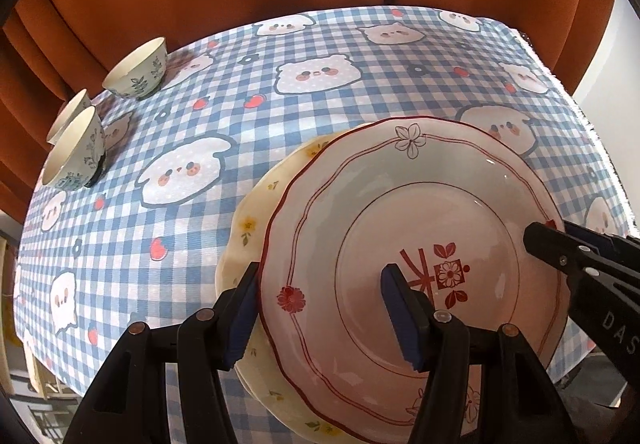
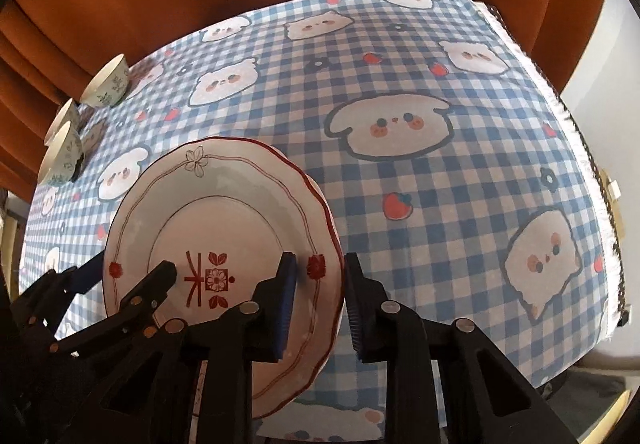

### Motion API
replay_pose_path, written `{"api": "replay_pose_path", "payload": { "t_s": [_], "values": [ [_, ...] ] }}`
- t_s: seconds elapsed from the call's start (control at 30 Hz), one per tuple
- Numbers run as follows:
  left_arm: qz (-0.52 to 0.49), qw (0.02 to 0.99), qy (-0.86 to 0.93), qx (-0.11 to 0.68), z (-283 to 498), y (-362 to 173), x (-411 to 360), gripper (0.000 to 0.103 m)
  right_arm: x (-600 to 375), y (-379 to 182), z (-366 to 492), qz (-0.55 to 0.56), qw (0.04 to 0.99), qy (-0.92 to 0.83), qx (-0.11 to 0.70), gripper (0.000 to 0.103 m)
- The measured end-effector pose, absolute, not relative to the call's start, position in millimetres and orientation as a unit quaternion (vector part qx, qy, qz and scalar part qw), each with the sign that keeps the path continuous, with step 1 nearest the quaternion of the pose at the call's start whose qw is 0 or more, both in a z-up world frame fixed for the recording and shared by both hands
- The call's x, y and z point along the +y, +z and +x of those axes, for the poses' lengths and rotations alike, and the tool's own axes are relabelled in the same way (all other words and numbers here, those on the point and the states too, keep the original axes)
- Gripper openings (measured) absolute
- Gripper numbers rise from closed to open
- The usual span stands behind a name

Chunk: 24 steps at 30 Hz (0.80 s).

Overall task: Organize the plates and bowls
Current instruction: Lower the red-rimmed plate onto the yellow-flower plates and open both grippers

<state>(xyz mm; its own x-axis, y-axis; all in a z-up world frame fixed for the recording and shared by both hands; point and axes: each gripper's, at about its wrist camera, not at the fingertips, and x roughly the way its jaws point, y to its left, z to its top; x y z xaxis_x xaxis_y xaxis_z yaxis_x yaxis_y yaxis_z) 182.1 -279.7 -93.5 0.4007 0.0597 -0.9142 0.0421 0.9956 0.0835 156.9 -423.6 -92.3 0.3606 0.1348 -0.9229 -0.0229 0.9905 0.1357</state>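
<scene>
left gripper (image 1: 320, 314): I see its jaws straddling the left rim of the red-rimmed plate (image 1: 420, 212), pads pressing.
right gripper (image 2: 320, 308): narrow, clamped on that plate's right rim.
plate: stacked on a yellow-flowered plate (image 1: 248, 228), on the checked tablecloth (image 2: 400, 92).
bowls (image 1: 136, 70): far left.

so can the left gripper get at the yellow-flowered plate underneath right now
Probably not: the red-rimmed plate covers most of the yellow-flowered plate, and the left gripper already straddles that top plate's rim.
</scene>
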Motion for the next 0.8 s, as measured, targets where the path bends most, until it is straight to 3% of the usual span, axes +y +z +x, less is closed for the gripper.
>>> {"api": "replay_pose_path", "payload": {
  "t_s": [0.57,0.8],
  "values": [
    [0.077,0.838,0.059,0.537,179,-100,-288,0.061,-404,-92,165,-0.038,0.825,0.057,0.561,0.026],
    [0.064,0.841,0.068,0.534,179,-100,-287,0.067,-391,-93,168,-0.091,0.824,0.06,0.556,0.028]
  ]
}}
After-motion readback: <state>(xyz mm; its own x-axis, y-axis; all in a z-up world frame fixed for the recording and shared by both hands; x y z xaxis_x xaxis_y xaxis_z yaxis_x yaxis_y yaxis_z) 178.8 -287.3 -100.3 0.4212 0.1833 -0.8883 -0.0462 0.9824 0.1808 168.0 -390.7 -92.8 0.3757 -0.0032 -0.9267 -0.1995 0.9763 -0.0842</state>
